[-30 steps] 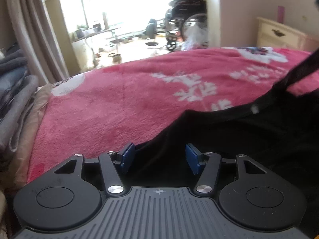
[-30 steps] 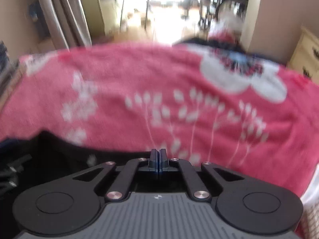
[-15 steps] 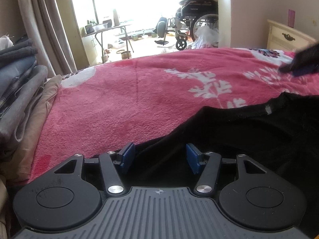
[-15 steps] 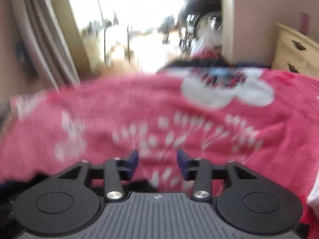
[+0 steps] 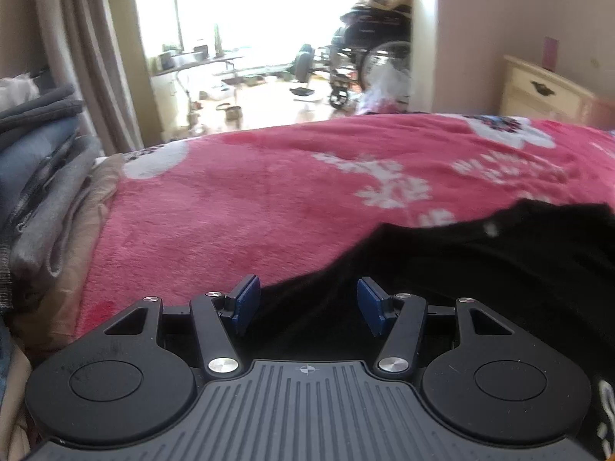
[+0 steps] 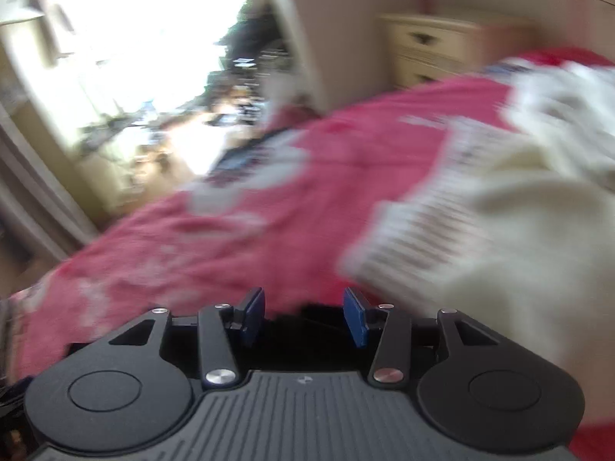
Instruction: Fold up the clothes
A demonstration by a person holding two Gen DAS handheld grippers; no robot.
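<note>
A black garment [image 5: 480, 269] lies on the red flowered blanket [image 5: 269, 199], spread from the lower middle to the right of the left wrist view. My left gripper [image 5: 307, 303] hovers over its near left edge, open, blue pads apart and not pressing the cloth. My right gripper [image 6: 303, 315] is open too, tilted, over the blanket [image 6: 269, 211], with only a dark strip of cloth below its jaws. A cream knitted sweater [image 6: 499, 211] lies just right of it, blurred.
A stack of folded grey and blue clothes [image 5: 38, 176] sits at the bed's left edge. A cream dresser [image 5: 546, 92] stands at the far right. Beyond the bed's far edge are a wheelchair [image 5: 369, 50], a curtain [image 5: 84, 57] and a bright doorway.
My right gripper went from shut to open, swung right and rolled; the cream sweater came into its view. The black garment's raised right part dropped flat. My left gripper stayed put.
</note>
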